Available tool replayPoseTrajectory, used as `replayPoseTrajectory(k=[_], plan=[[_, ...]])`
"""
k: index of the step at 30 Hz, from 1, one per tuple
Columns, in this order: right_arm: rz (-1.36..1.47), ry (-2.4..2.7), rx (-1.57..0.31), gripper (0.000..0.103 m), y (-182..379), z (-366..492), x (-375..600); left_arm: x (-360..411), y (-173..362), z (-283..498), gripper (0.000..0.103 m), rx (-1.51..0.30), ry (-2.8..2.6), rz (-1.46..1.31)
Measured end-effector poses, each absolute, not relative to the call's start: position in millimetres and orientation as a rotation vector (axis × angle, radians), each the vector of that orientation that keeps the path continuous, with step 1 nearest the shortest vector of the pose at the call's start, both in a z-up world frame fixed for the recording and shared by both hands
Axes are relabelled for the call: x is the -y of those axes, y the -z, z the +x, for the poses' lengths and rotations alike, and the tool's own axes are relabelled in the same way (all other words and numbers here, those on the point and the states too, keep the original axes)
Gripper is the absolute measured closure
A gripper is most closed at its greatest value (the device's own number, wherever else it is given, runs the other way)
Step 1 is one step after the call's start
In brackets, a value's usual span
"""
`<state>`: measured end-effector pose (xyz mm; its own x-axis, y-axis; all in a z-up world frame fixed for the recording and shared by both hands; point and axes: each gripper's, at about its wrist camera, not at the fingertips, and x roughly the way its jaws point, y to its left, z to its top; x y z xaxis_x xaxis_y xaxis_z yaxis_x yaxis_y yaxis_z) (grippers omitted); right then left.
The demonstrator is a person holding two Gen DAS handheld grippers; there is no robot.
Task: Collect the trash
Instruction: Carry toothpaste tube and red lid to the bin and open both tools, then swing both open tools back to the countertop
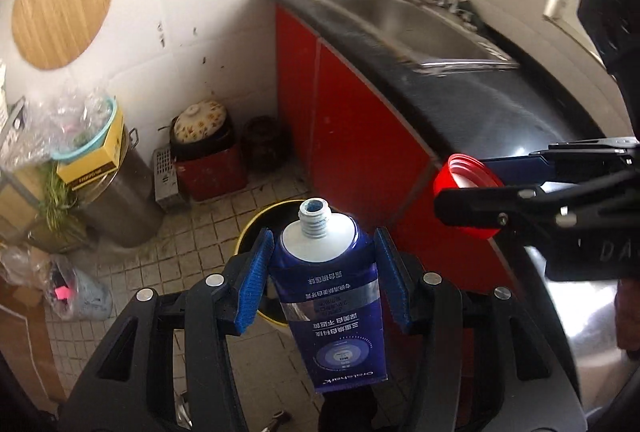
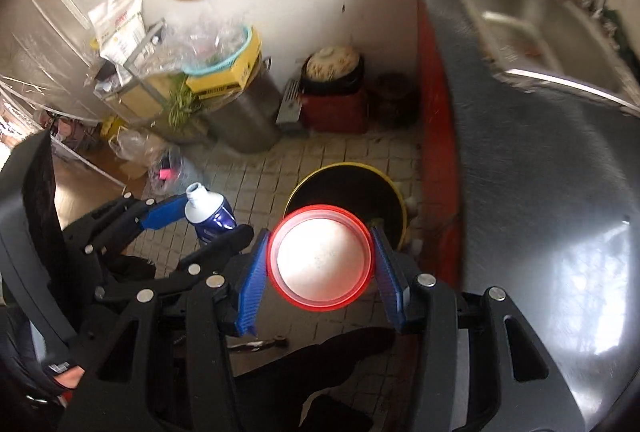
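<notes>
My left gripper (image 1: pixel 324 264) is shut on a blue toothpaste tube (image 1: pixel 332 296) with its cap off, held above the floor. It also shows in the right wrist view (image 2: pixel 210 218). My right gripper (image 2: pixel 320 264) is shut on a red plastic lid (image 2: pixel 320 258) with a white inside. That lid also shows in the left wrist view (image 1: pixel 466 188). A yellow-rimmed black trash bin (image 2: pixel 348 192) stands on the tiled floor just beyond the lid; in the left wrist view the bin (image 1: pixel 260 220) lies behind the tube.
A red cabinet (image 1: pixel 352 120) with a dark counter (image 1: pixel 480 100) and steel sink (image 1: pixel 404 24) runs along the right. A steel pot (image 1: pixel 116 204), a red box (image 1: pixel 212 172) under a clay pot, and bags sit by the far wall.
</notes>
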<state>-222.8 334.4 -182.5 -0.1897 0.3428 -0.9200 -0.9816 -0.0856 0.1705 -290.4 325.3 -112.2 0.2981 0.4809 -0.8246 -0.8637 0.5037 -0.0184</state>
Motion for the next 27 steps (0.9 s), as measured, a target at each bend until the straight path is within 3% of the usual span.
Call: replayPoseTrajectory(k=[10,12,14,15,21,27], plan=[[-0.963,-1.501,-1.098,0.054,225,-228,-406,-376,157,-305,0.052,-0.878,-0.935,-0.595],[-0.973,-1.485,-1.113,0.048,230,-229,-416,-381,164,-303,0.051,-0.883,-0.934,-0.602],[-0.961,-1.479,-1.11,0.026,230,-227,-418,-386,170,-302,0.037,-0.88,-0.931,-0.614],[-0.956,-1.478,-1.112,0.026,230,-225,-419,-386,172,-301,0.03,-0.88,-0.935,-0.615],[-0.917,-1.463,-1.115,0.024,215,-215,-407,-387,174,-297,0.028,-0.907,-0.945,-0.604],[-0.791,-1.397,-1.064,0.017,167,-179,-350,-364,141,-274,0.012,-0.925,-0.914,-0.483]])
